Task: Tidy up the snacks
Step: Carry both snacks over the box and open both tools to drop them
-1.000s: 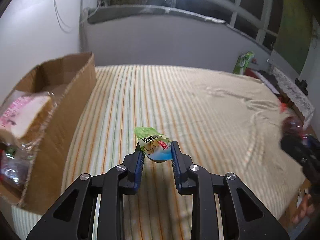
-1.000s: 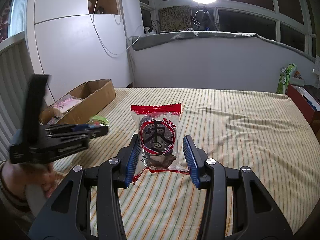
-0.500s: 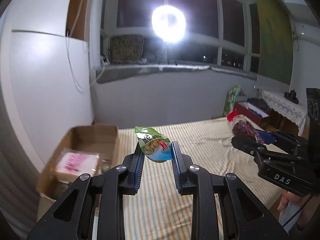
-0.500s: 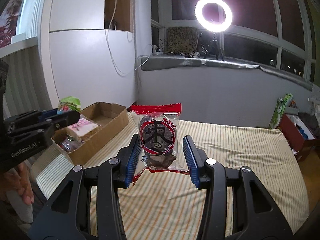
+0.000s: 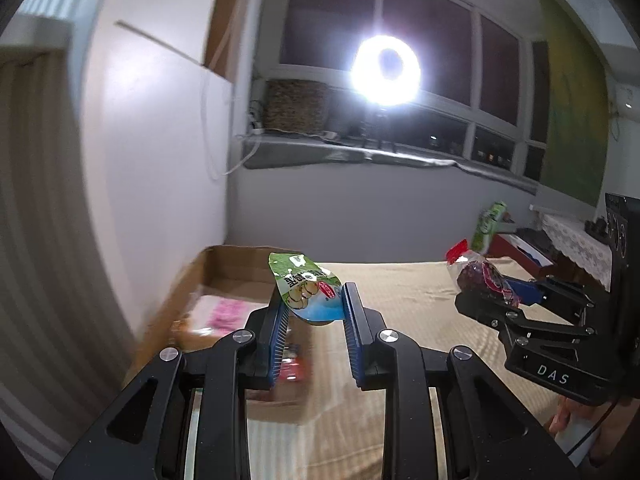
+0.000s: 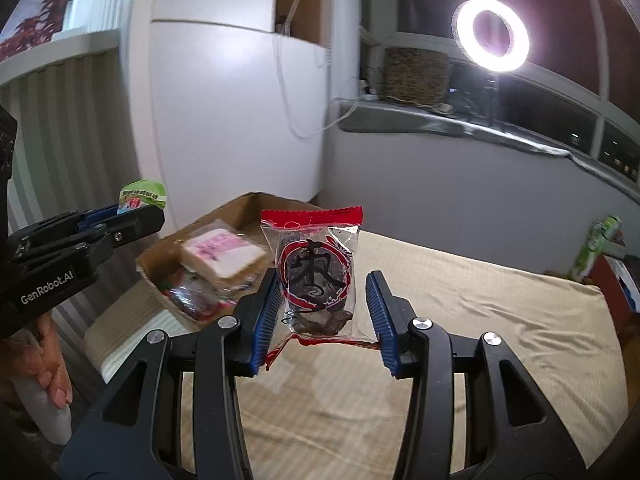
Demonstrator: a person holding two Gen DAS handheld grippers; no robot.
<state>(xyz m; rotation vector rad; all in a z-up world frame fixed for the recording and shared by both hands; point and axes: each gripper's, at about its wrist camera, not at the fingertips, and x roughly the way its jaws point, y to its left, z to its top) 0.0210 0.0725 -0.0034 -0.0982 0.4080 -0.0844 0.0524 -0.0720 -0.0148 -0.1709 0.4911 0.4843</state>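
- Green snack pouch sits clamped between the two blue pads of the left gripper, held up in the air; its lower rounded end is pinched between the pads, its green top sticks up and leans to the left past the fingertips.
- Clear red-trimmed snack bag with a dark printed character is pinched by the right gripper; the left pad presses its side, the right pad catches the lower right corner, and the serrated red top edge stands above both fingers.
- Dark contents are bunched at the bottom of that bag, level with the pads.
- In the left wrist view the right gripper shows at the right with the same bag poking out to the left of its fingers.
- In the right wrist view the left gripper shows at the far left, the green pouch peeking above it.
- Cardboard box lies on the left part of the bed, below and beyond both held packets; neither packet touches it.
- Inside the box: a pink-and-white wrapped sandwich on top of other blurred wrappers.
- Bed with a pale striped cover stretches to the right.
- Lit ring light stands on the far windowsill.
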